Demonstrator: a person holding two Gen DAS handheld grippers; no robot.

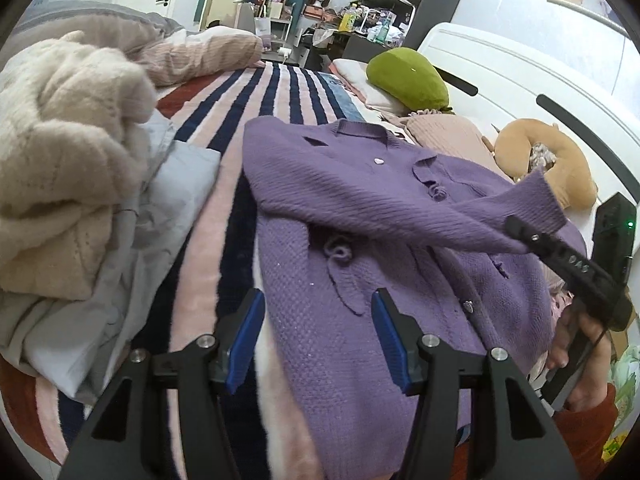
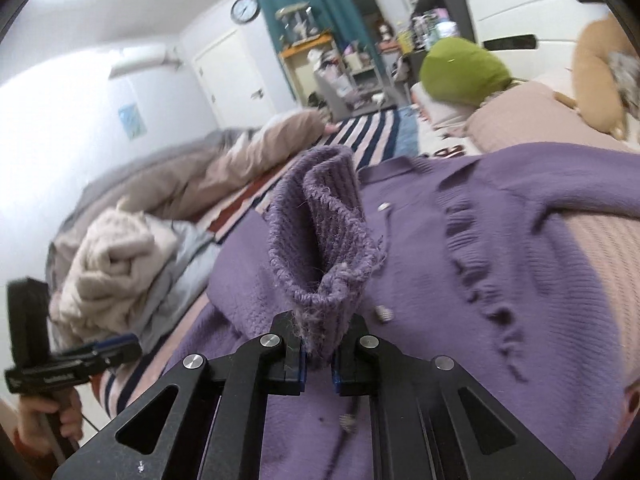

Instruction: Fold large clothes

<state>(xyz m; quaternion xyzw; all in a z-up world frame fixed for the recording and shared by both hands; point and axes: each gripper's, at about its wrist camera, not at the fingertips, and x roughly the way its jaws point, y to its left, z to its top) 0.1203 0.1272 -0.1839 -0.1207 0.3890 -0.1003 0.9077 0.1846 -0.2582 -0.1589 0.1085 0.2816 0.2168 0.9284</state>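
Purple cardigan (image 1: 360,240) lies front-up on the striped bed (image 1: 224,200), collar toward the green pillow (image 1: 408,80), hem toward the person. This is the landmark for all that follows.

Right gripper (image 2: 319,364): clenched on the ribbed sleeve cuff (image 2: 324,232), which stands up out of the jaws. The sleeve runs slantwise across the cardigan's chest, from the shoulder on the bare-stripe side to the cuff, held near the opposite edge.

Left gripper (image 1: 318,340): jaws parted, nothing between them. It hangs over the cardigan's lower body, near the hem, on the side toward the cream knit pile (image 1: 60,160).

Key relation: the sleeve's long axis crosses the body rather than lying along it. Right hand (image 1: 580,344) has the cuff, so it is the nearer hand for laying the sleeve down. Judgement: next step is to set the cuff flat on the chest; left gripper is placed to take the hem or side edge after.
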